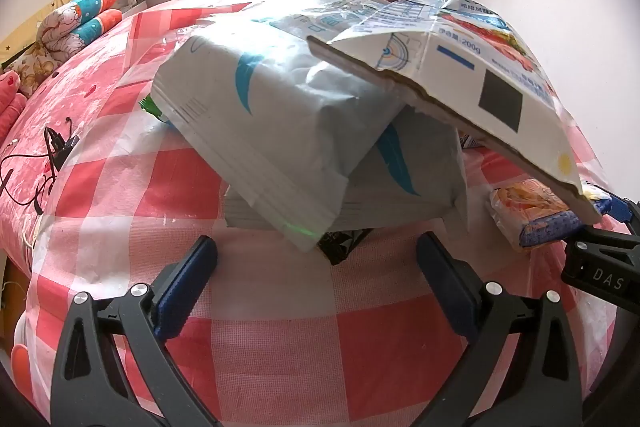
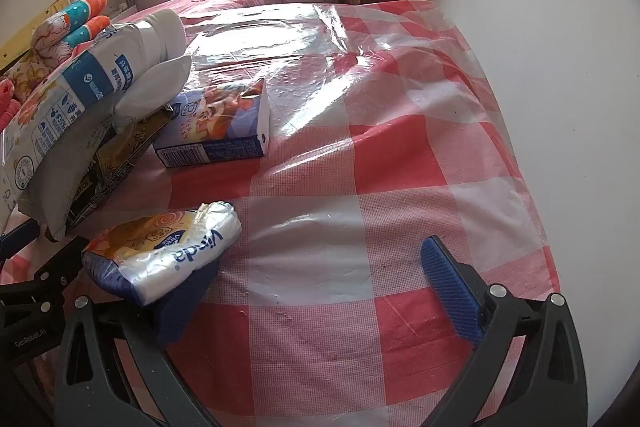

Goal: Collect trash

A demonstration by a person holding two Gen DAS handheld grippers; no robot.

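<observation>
L gripper (image 1: 316,283): fingers spread wide, empty, just short of grey-white bags (image 1: 272,131) piled mid-bed; dark item under pile mostly hidden. Torn carton (image 1: 460,67) overhangs pile's R side. R gripper (image 2: 324,287): fingers wide, gripping nothing; tissue pack (image 2: 164,251) covers its L finger. Small box (image 2: 224,131) behind. Checked bed cover (image 2: 400,155) bare to R edge by wall.

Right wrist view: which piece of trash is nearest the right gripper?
The Vinda tissue pack, overlapping the right gripper's left finger in the picture. The blue carton and the piled bags lie farther up the checked cover.
</observation>
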